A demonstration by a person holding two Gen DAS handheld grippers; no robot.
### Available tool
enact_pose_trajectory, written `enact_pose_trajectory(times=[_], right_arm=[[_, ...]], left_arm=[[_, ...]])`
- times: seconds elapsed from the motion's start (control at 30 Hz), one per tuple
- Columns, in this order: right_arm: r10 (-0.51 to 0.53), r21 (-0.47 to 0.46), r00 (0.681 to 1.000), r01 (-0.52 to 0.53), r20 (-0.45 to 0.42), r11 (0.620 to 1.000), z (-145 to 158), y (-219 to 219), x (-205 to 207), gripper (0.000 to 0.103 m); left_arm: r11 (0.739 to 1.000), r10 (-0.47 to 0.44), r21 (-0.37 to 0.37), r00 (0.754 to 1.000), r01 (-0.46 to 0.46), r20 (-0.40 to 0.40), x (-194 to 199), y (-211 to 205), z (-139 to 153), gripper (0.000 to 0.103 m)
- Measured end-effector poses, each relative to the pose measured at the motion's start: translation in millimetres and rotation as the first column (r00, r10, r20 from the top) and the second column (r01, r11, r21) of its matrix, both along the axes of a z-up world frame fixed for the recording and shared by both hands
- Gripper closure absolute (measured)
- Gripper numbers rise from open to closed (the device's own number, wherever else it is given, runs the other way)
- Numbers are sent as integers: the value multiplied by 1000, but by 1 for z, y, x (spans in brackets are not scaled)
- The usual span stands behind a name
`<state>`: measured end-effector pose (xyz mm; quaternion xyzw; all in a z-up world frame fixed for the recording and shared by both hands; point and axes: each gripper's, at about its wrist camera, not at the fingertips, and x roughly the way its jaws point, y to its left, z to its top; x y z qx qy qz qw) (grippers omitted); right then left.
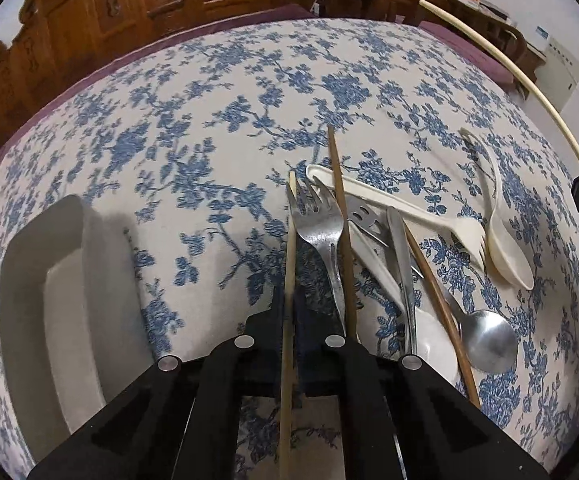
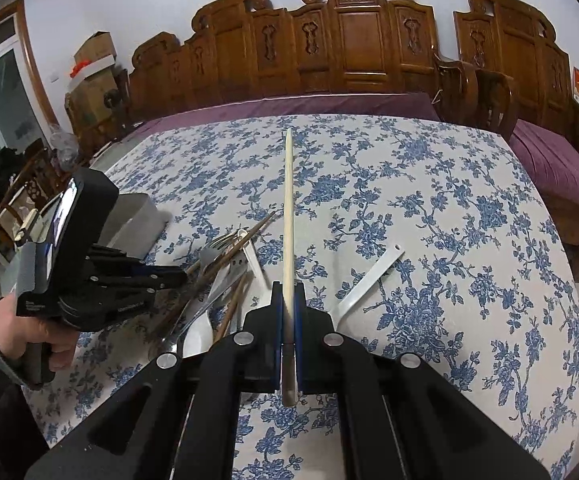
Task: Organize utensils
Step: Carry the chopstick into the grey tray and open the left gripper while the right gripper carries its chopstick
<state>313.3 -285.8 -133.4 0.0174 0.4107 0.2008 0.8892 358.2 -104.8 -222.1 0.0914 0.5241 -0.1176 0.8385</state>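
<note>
The left gripper [image 1: 289, 312] is clamped on a pale chopstick [image 1: 288, 280] at the near edge of the utensil pile [image 1: 373, 248]. Risk: the steel fork [image 1: 321, 232] and a brown chopstick [image 1: 339, 208] lie just beside it; lifting may drag them along. The right gripper [image 2: 288, 312] grips a second pale chopstick [image 2: 288, 208], raised clear of the tablecloth [image 2: 429, 200]. Risk: held near one end, it may pivot in the pads. The white tray [image 1: 61, 288] stands left of the pile; a long stick may catch its rim.
</note>
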Motion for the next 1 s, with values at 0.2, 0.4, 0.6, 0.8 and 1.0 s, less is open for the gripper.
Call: enact_pose_trajectory(times=[0.2,0.4,0.6,0.8,1.0], right_arm=[[4,-8,1000,-4,9,1000,1,9,-6,97],[6,-27,1000,-6,6,1000,-2,18,-11,97],[18,-40,1000,-18,13,999,0,31,-19,97],[51,-59,999,-50,18,997,7,58,-28,97],[76,-62,997,-76,10,995,16,92,-28,97]], left_arm=[[1000,23,-21,999,-22,44,-11,12,20,99],[999,33,-38,996,-29,88,-23,19,41,99],[996,59,-71,990,-50,129,-34,34,62,99],[991,94,-109,983,-77,158,-45,62,80,99],[983,150,-126,975,-130,162,-43,105,81,99]])
